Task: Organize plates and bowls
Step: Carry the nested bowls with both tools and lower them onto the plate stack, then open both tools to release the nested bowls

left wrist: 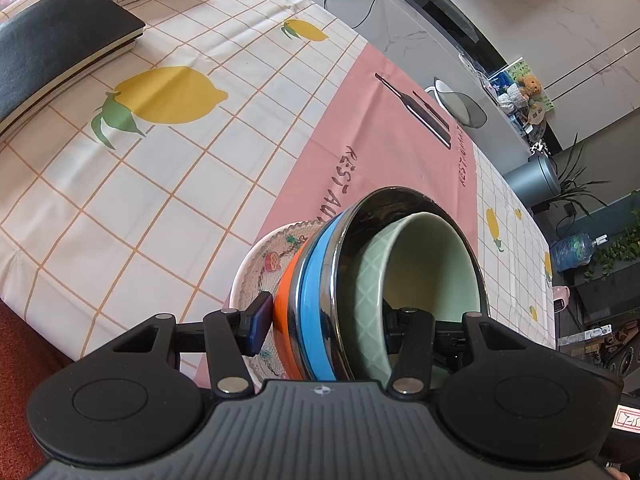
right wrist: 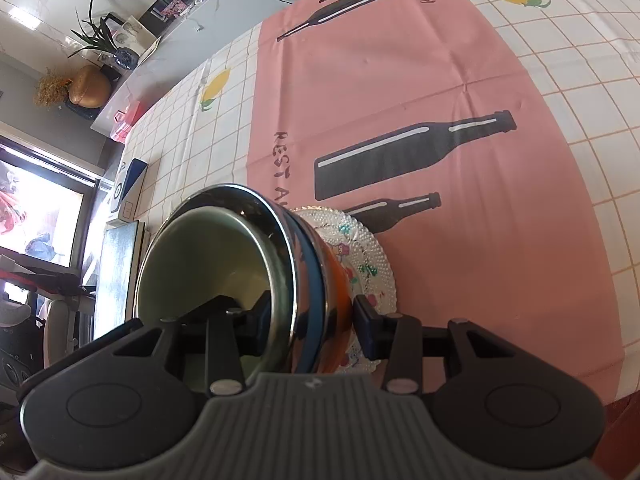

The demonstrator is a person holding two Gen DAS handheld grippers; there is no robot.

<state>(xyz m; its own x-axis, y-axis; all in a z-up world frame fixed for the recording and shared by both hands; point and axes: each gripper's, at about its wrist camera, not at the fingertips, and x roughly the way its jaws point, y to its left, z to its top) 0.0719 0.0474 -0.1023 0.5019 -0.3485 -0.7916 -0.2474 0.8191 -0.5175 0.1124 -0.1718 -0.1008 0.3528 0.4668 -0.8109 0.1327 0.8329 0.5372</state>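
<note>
1. Since both grippers pinch the bowls' walls from opposite sides, the nested stack [left wrist: 360, 280] stays level over the plate [left wrist: 260, 264].
2. Left gripper [left wrist: 324, 326] clamps the stack; right gripper [right wrist: 310, 314] clamps its other side.
3. Stack sits on the plate, on the pink mat [right wrist: 440, 80], I'd guess so everything ends up in one pile.

A lemon-print checked tablecloth [left wrist: 160, 184] with a pink mat [right wrist: 400, 92] covers the table. Far off stand marble walls [left wrist: 560, 20], potted plants [right wrist: 94, 34] and a bright window [right wrist: 36, 208] at left.
</note>
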